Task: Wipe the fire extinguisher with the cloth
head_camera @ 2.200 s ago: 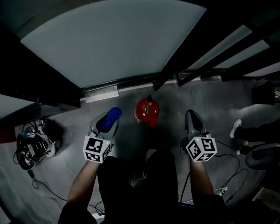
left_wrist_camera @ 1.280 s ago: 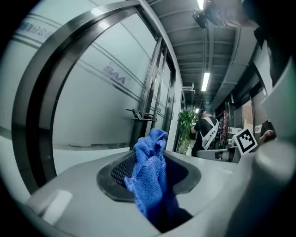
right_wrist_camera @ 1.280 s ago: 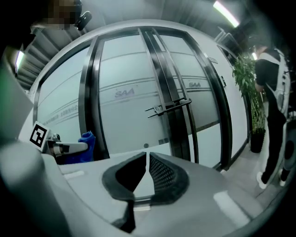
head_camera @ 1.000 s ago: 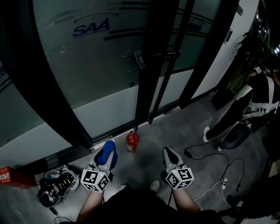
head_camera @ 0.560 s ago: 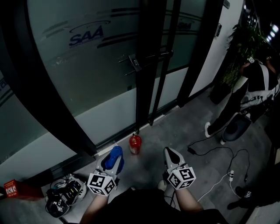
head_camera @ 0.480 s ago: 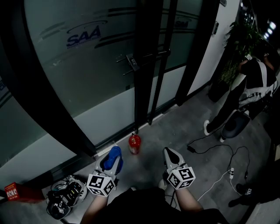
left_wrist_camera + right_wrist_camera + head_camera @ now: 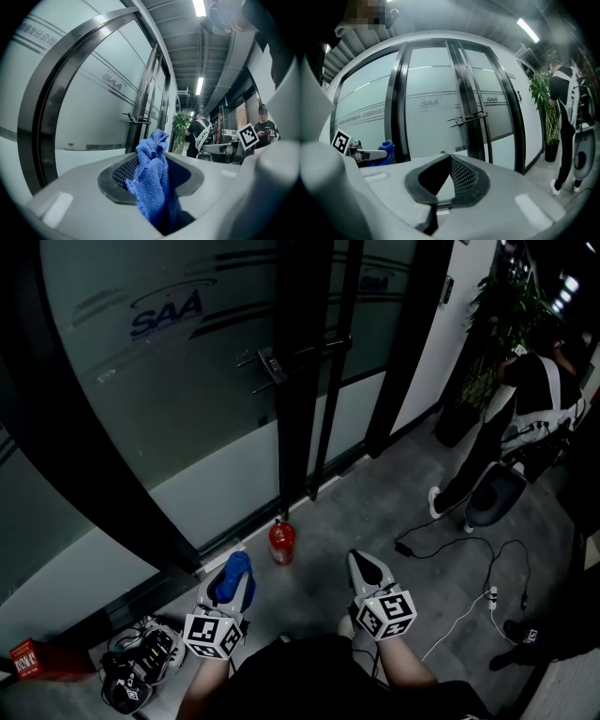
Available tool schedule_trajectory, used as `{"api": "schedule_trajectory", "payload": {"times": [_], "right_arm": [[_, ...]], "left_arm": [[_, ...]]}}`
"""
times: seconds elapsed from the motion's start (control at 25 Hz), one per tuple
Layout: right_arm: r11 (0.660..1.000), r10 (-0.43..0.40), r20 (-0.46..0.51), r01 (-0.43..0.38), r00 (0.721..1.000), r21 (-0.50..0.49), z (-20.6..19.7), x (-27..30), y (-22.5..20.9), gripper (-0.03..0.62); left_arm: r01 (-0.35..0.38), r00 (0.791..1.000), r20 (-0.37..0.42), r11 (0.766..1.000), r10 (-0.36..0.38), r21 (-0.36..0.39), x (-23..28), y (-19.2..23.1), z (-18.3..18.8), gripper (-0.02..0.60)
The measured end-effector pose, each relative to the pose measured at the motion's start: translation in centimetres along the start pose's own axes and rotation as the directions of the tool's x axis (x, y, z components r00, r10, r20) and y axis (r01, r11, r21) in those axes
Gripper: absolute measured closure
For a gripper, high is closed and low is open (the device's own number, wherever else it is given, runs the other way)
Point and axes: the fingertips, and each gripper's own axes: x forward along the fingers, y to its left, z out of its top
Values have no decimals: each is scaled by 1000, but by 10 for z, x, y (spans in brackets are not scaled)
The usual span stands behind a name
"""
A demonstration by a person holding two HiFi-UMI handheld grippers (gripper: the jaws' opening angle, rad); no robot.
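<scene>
Head view showed the wiping not yet begun. The fire extinguisher (image 7: 282,542) stood on the grey floor just below the frame's centre, close to the foot of the dark door frame (image 7: 298,381). Both grippers were held lower in the frame, apart from it.

The left gripper (image 7: 234,566) was clamped on the blue cloth (image 7: 151,185), a bunched fold of which stuck out past the jaws. The right gripper (image 7: 359,561) carried nothing. Its jaws were drawn together at the tips, with only a small gap behind them.

The step in hand looked like the approach. The next move would probably call for lowering the left gripper until the loose fold met the red cylinder, perhaps with the right gripper steadying the top.

A heap of cabled gear (image 7: 139,667) lay at the lower left, and a black cable (image 7: 448,554) trailed at the right. A person (image 7: 514,418) stood by a plant (image 7: 497,310) at the upper right. None of this lay between the cloth and the extinguisher.
</scene>
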Motion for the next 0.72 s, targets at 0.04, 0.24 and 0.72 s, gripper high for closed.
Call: {"api": "schedule_trajectory", "payload": {"times": [0.04, 0.24, 0.72], "right_arm": [[1000, 1, -1, -1, 1000, -1, 0, 0, 0, 591], [1000, 16, -17, -16, 1000, -11, -4, 0, 4, 591], [998, 52, -29, -53, 998, -29, -4, 15, 20, 591]], "left_arm": [[1, 1000, 0, 1000, -1, 6, 1, 0, 0, 430], [-12, 1000, 13, 1000, 12, 4, 1, 6, 2, 430], [-24, 1000, 15, 1000, 25, -19, -7, 16, -1, 430]]}}
